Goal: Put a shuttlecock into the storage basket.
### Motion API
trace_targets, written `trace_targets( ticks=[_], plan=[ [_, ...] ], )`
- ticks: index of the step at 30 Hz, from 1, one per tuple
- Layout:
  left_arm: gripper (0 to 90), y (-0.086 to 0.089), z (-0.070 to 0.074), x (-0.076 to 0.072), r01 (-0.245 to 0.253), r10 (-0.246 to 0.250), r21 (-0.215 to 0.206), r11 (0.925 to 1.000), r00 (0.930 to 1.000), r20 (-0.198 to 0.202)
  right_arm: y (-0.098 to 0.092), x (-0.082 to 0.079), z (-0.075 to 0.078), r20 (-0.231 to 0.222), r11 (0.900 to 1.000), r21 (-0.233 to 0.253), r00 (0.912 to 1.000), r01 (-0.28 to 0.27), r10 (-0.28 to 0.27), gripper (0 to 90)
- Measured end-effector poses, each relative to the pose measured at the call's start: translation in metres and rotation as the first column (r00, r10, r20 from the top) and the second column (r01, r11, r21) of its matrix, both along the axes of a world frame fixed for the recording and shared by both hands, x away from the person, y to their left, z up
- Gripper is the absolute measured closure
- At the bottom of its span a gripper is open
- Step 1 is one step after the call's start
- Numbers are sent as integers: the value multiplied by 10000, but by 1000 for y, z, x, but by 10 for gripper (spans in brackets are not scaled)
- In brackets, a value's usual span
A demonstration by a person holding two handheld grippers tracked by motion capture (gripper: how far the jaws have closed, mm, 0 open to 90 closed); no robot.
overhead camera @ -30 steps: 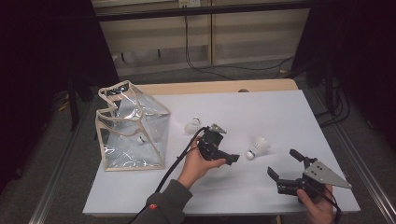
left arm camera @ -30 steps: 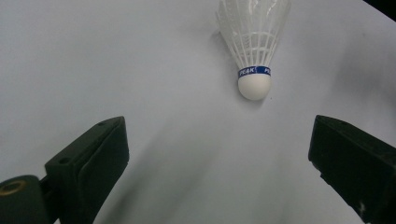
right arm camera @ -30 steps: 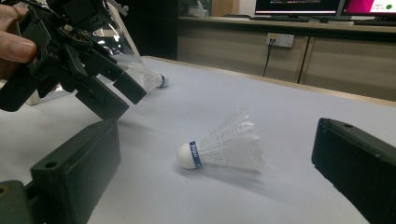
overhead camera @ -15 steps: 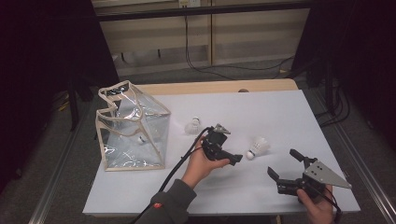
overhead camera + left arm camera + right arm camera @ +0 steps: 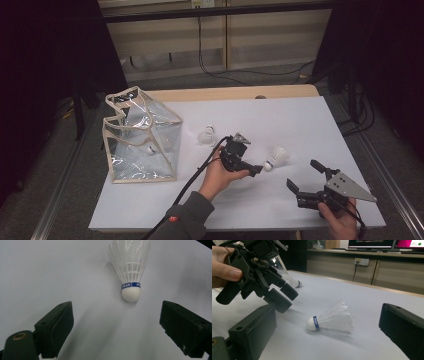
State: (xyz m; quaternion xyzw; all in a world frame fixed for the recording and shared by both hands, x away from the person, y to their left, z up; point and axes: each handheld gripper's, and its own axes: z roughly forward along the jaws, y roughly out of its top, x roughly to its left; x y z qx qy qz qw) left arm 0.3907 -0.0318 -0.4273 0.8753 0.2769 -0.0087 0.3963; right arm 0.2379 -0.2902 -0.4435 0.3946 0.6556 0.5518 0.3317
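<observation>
Since a second ago the left tool (image 5: pixel 248 156) has slid right toward the white feathered shuttlecock with a blue band (image 5: pixel 276 157); the right tool (image 5: pixel 305 176) is unmoved. Shuttlecock lies on its side on the white table (image 5: pixel 300 120), rounded white cork tip facing the left tool, just ahead of its spread jaws, not touched. Left gripper view reads "PEAK" on the band (image 5: pixel 130 285); feather tops cut off at the frame edge. Right gripper view shows it side-on (image 5: pixel 329 319) between that tool's wide-spread jaws, left tool (image 5: pixel 283 296) near the cork. High view adds a second white shuttlecock (image 5: pixel 206 135) and a clear plastic bag (image 5: pixel 142 137), contents hard to make out.
</observation>
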Motion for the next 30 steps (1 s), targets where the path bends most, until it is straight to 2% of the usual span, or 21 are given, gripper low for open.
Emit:
trace_targets(
  ticks=[8,21,30],
  plan=[
    [155,-4,-4,1,31,-32,104,9999,10000,93,0,0,0,-12,10000,20,10000,-14,14,13],
    [219,-17,-9,-1,161,-160,-45,9999,9998,144,0,0,0,-11,10000,13,10000,-15,15,13],
    [299,-29,-11,-4,547,-547,14,9985,9983,193,0,0,0,14,10000,41,10000,-7,7,13]
  ],
)
